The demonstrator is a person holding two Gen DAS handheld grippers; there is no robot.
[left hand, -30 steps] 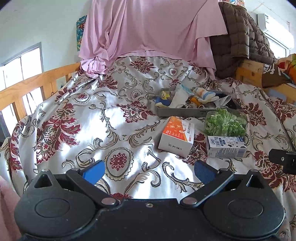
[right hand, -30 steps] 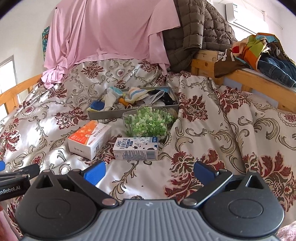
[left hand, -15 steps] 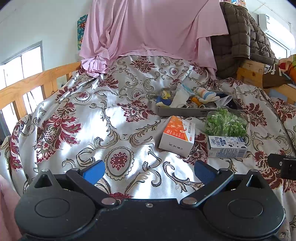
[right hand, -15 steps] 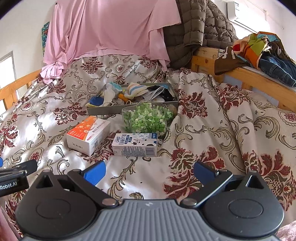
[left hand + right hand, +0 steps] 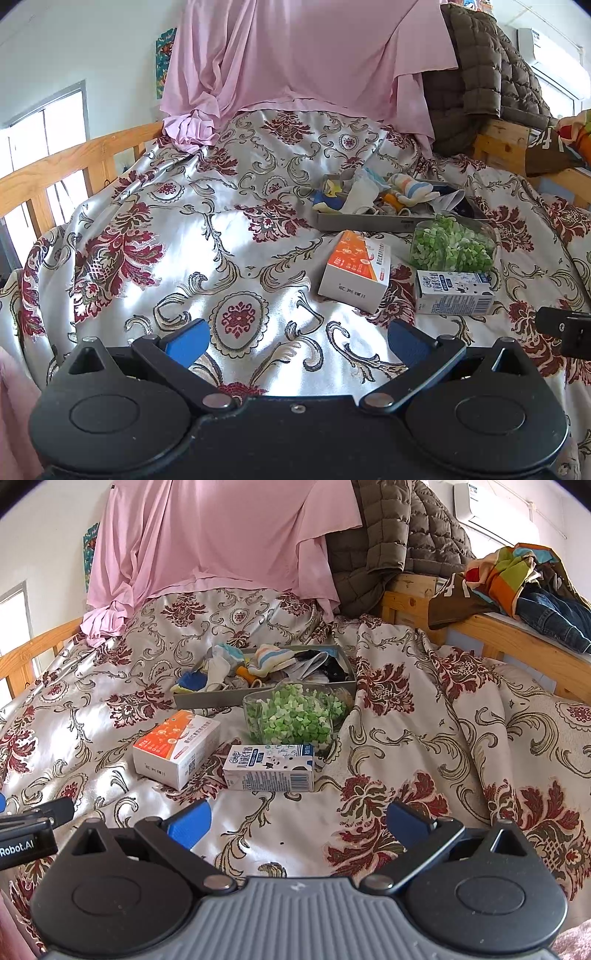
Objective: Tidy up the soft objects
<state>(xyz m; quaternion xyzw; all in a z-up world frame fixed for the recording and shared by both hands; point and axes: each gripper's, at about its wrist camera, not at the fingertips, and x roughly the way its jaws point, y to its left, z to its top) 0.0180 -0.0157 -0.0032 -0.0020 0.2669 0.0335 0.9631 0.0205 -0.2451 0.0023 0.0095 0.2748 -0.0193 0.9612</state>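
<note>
A grey tray (image 5: pixel 373 222) (image 5: pixel 207 700) heaped with several socks (image 5: pixel 406 186) (image 5: pixel 271 658) lies far back on the flowered bedspread. In front of it stand a clear tub of green pieces (image 5: pixel 452 247) (image 5: pixel 295 720), an orange-and-white box (image 5: pixel 356 269) (image 5: pixel 177 747) and a small milk carton (image 5: pixel 453 292) (image 5: pixel 271 768). My left gripper (image 5: pixel 297 341) is open and empty, low over the cover, left of the box. My right gripper (image 5: pixel 299 821) is open and empty too, just short of the carton.
A pink sheet (image 5: pixel 306 55) and a brown quilted jacket (image 5: pixel 402 531) hang at the head of the bed. Wooden rails (image 5: pixel 55 170) (image 5: pixel 517 642) run along both sides; clothes (image 5: pixel 517 576) are piled on the right rail. The other gripper's body shows at each view's edge.
Both grippers have drifted slightly; the right one has edged closer to the carton and tub. Both stay open and empty.
</note>
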